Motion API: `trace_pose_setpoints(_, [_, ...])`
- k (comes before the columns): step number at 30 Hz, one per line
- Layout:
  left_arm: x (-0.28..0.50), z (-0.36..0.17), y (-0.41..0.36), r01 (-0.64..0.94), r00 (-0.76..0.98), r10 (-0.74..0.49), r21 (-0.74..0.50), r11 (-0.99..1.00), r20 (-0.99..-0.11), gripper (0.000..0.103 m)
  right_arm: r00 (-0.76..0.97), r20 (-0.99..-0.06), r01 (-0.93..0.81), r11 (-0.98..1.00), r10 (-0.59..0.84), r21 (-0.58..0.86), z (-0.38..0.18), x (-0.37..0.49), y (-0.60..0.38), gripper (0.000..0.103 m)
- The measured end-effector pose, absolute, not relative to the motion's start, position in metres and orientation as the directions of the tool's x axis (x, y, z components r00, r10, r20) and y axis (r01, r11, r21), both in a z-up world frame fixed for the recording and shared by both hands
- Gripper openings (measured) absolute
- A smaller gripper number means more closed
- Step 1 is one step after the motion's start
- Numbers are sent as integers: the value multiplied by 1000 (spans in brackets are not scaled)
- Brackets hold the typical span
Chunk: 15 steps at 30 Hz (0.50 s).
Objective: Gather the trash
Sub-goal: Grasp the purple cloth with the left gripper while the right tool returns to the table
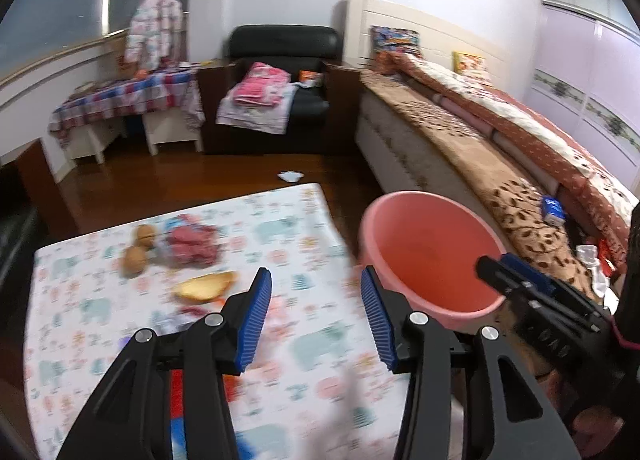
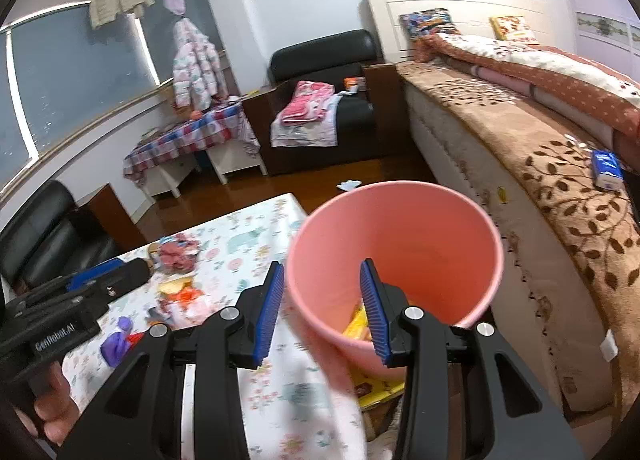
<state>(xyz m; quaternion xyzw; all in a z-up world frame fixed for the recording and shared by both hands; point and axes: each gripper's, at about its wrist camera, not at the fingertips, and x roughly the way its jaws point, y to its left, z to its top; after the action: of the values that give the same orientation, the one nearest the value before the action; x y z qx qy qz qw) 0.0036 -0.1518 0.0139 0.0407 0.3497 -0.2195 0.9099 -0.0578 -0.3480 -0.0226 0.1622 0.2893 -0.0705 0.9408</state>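
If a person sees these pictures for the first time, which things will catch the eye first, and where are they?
The pink bucket stands out first, beside the table's right edge with the bed behind it; the right gripper is open, its jaws on either side of the near rim. Next comes the litter on the patterned tablecloth: a red crumpled wrapper and a piece of bread. The left gripper hangs open and empty above the cloth.

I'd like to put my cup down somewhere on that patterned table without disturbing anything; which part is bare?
The table looks bare along its far edge and its right side, toward the pink bin. The left-middle is crowded: the brown round items, red wrapper pile and bread slice. The near-left holds the purple scrap and more wrappers. Motion blur hides small bits.
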Motion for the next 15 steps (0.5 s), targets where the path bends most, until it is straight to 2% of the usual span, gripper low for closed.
trace_pose_setpoints(8, [15, 10, -66, 271, 680, -245, -73, 960, -691, 47, 820, -570, 124, 957, 50, 263, -22, -50, -311, 40])
trace_pose_setpoints(15, [28, -12, -16, 156, 618, -201, -133, 979, -760, 46, 813, -572, 57, 965, 104, 256, -26, -46, -287, 40])
